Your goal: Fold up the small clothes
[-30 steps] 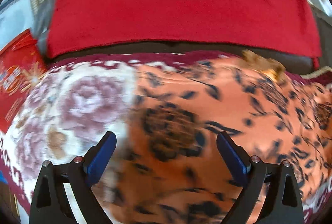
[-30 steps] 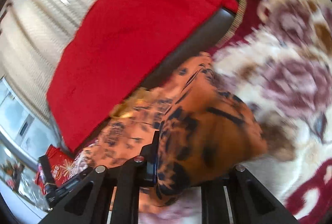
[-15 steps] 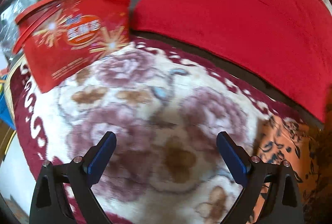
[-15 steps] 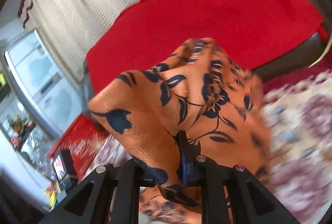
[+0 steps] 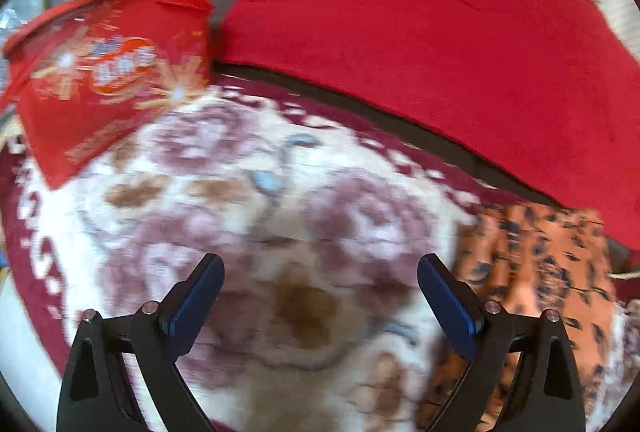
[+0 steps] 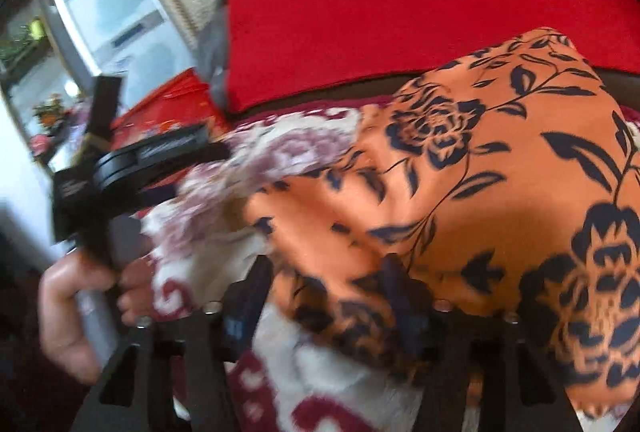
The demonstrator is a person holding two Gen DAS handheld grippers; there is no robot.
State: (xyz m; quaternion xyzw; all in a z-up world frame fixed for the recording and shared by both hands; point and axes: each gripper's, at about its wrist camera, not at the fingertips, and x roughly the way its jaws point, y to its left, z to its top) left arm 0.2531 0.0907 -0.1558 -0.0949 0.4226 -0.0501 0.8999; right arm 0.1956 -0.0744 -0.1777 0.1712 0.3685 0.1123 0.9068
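An orange garment with dark flowers (image 6: 500, 172) lies on the floral blanket (image 6: 280, 152), folded over on itself. My right gripper (image 6: 326, 296) is at its near left edge, and its jaws are opening. A fold of the cloth still lies between the fingers (image 6: 248, 292), and the pads no longer pinch it. In the left wrist view the garment (image 5: 540, 272) sits at the right, beside the gripper. My left gripper (image 5: 320, 296) is open over bare blanket (image 5: 240, 192) with nothing between its fingers. A hand (image 6: 72, 292) holds that left gripper's handle.
A red printed tub (image 5: 108, 80) stands at the back left of the blanket. A red cloth (image 5: 440, 32) drapes over the dark sofa back behind. A bright window (image 6: 108, 20) and curtain are farther left.
The left gripper swung left off the orange garment and now hovers over the blanket. The right gripper carried a pinched fold across and down, and its jaws have parted.
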